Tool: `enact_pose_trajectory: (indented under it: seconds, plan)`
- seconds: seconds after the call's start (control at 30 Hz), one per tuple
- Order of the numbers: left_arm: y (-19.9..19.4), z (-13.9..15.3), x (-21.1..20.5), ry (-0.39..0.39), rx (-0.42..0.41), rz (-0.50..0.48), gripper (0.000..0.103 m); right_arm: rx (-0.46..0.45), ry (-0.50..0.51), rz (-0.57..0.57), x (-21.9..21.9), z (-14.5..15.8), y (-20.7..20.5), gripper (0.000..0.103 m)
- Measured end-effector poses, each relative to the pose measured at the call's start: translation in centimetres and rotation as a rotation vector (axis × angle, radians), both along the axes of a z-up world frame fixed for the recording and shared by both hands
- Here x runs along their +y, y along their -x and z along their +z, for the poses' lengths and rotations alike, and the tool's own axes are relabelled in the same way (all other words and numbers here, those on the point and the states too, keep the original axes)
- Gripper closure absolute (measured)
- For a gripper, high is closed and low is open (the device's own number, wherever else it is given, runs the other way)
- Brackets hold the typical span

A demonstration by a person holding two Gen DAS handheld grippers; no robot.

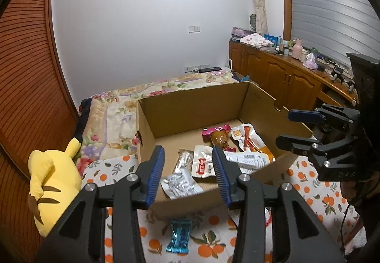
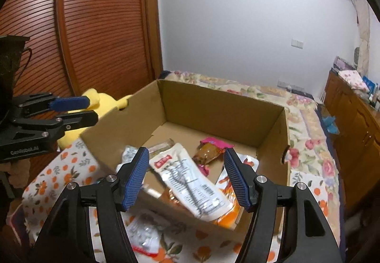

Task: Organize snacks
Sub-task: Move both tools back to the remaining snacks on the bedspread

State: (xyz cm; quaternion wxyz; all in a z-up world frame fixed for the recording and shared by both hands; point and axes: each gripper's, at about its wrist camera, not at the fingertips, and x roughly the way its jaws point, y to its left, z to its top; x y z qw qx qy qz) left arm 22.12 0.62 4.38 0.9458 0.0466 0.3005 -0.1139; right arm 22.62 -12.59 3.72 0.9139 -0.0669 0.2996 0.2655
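Observation:
An open cardboard box (image 1: 190,106) (image 2: 213,106) sits on a cloth with an orange print. Inside lie several snack packets: a white packet with a red label (image 1: 204,164) (image 2: 190,182), a silver packet (image 1: 180,183), a brown chicken-leg packet with pink ends (image 1: 219,137) (image 2: 209,152) and an orange-and-white packet (image 1: 251,139). A blue candy wrapper (image 1: 179,235) lies on the cloth in front of the box. A clear packet (image 2: 144,234) lies outside too. My left gripper (image 1: 190,172) is open and empty above the box's near wall. My right gripper (image 2: 186,180) is open and empty over the box.
A yellow plush toy (image 1: 52,182) (image 2: 99,101) lies left of the box. A flowered quilt (image 1: 114,115) covers the bed behind. A wooden cabinet (image 1: 285,73) with bottles stands at the right. A slatted wooden door (image 2: 83,25) is at the left.

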Motion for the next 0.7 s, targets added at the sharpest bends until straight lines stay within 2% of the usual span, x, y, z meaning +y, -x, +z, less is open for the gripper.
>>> enact_pose_trajectory:
  seconds: [0.07,0.27,0.47,0.7]
  plan:
    - [0.8,0.0,0.1,0.004,0.0,-0.003,0.058,-0.003,-0.006,0.013,0.3,0.2,1.2,0.036]
    - [2.7,-1.2,0.2,0.011,0.018,-0.01,0.034,-0.01,-0.005,0.036,0.7,0.2,4.4,0.036]
    - [4.5,-2.8,0.7,0.01,0.036,-0.008,0.034,0.001,-0.002,0.063,1.2,-0.4,6.3,0.036]
    - [5.6,-5.5,1.5,0.015,0.078,0.001,0.034,0.05,0.016,0.088,2.0,-2.9,7.6,0.035]
